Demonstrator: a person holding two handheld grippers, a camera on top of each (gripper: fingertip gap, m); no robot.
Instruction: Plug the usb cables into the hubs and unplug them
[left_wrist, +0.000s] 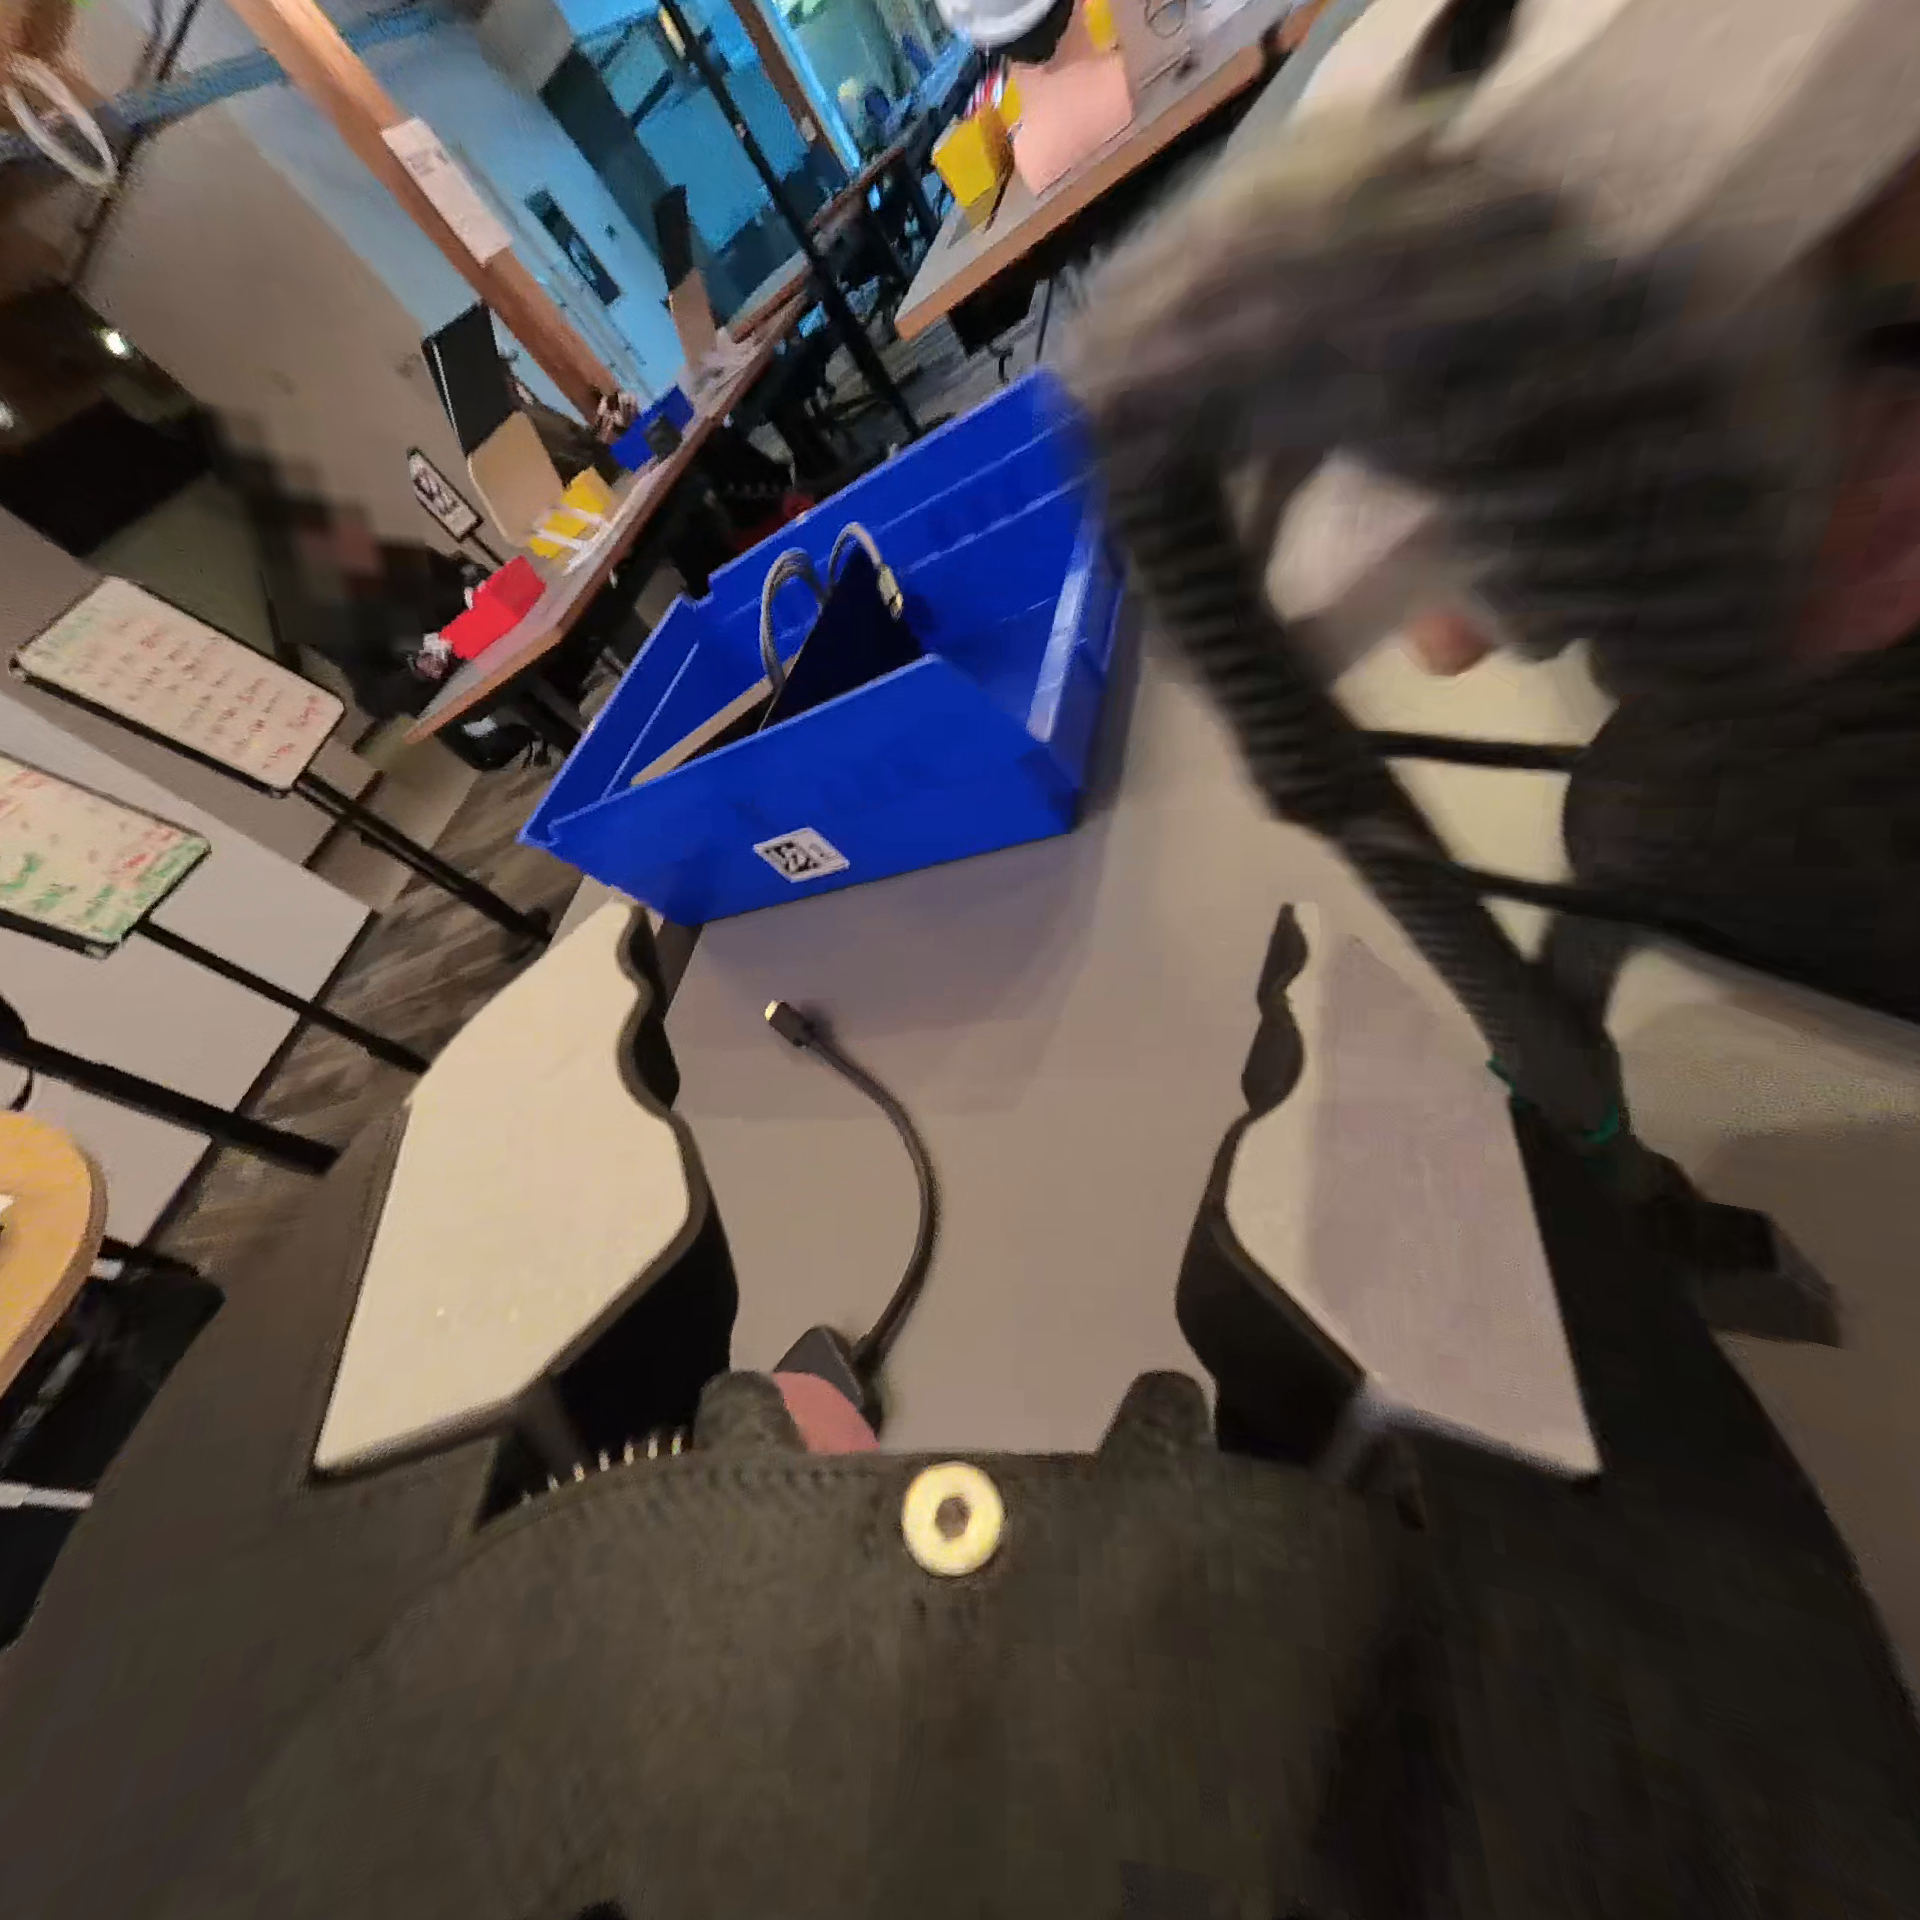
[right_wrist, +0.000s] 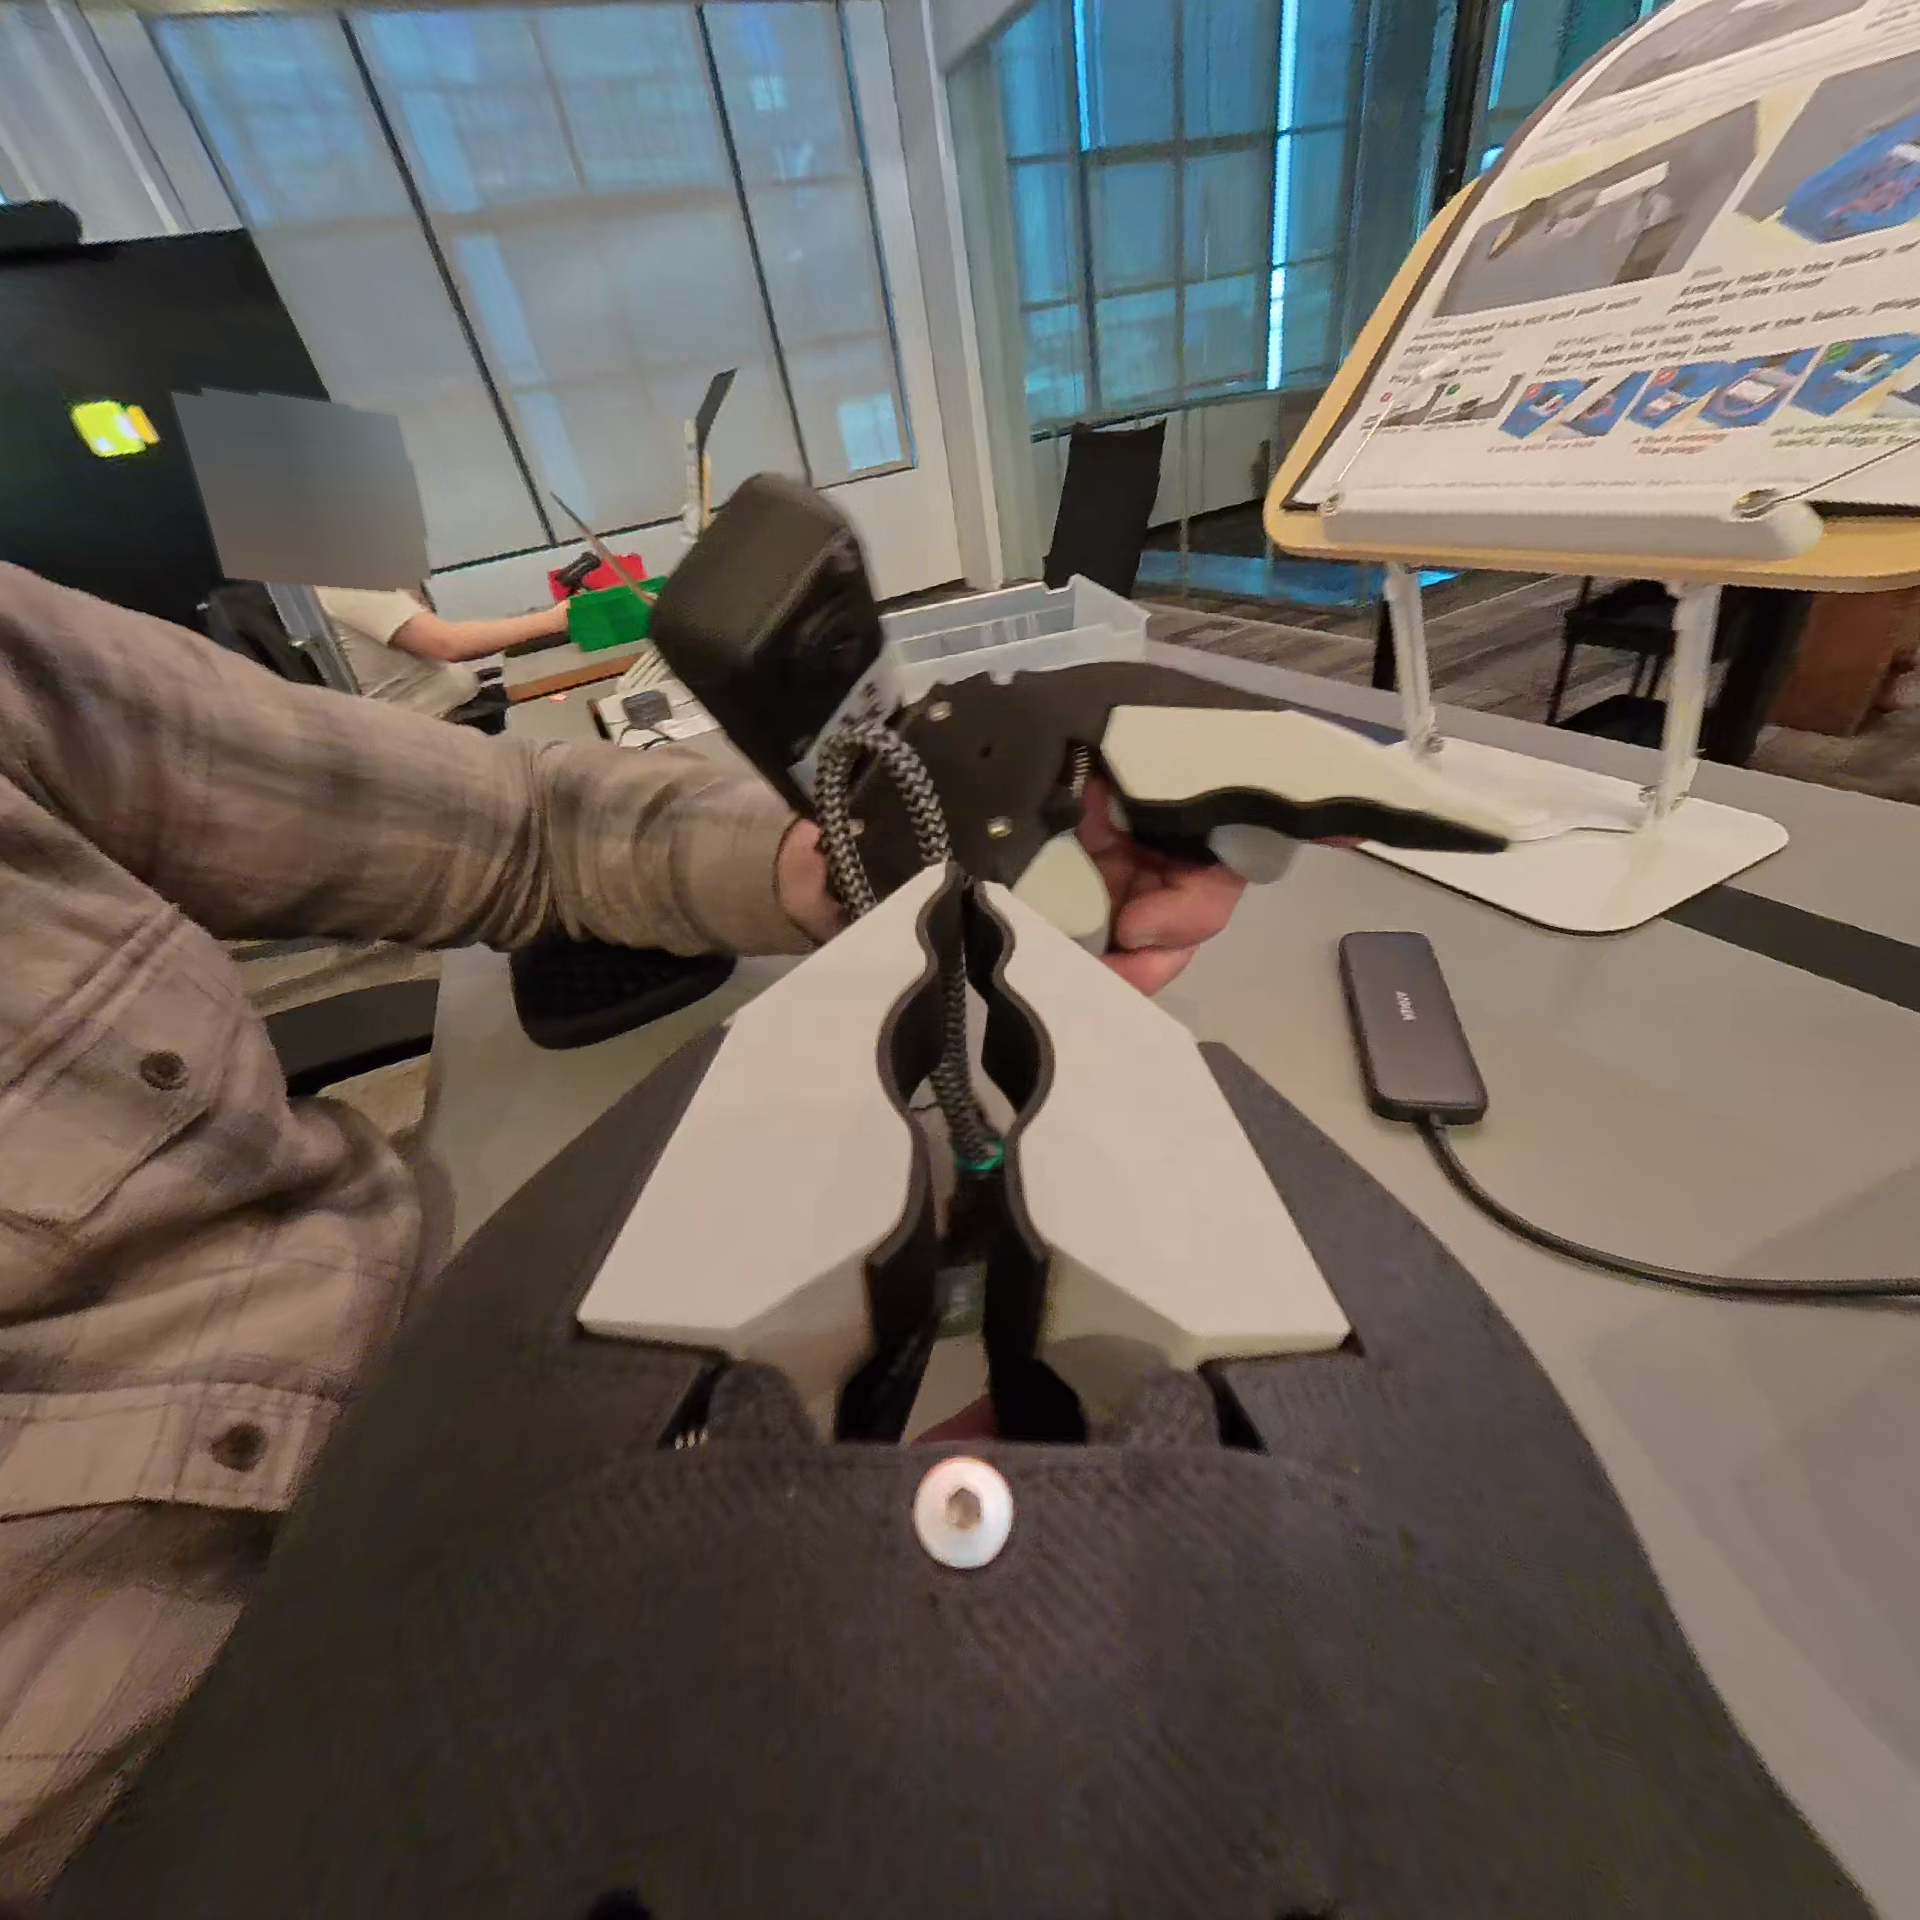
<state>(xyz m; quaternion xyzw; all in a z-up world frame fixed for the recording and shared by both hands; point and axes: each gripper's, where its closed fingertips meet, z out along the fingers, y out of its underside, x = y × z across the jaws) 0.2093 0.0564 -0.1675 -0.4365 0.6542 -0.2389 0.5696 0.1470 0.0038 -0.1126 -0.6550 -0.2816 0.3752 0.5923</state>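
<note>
My left gripper (left_wrist: 961, 1023) sits with its two pale fingers (left_wrist: 540, 1174) spread wide apart, pointing forward and tilted, nothing between them. My right gripper (right_wrist: 961, 935) has its fingers (right_wrist: 790, 1164) drawn nearly together, the tips almost meeting, with a braided cord running up through the narrow gap. From the right wrist view I see the left gripper held out sideways in a hand (right_wrist: 1153, 914) whose fingers wrap its handle, the arm in a plaid sleeve (right_wrist: 364, 821) reaching across from the left.
</note>
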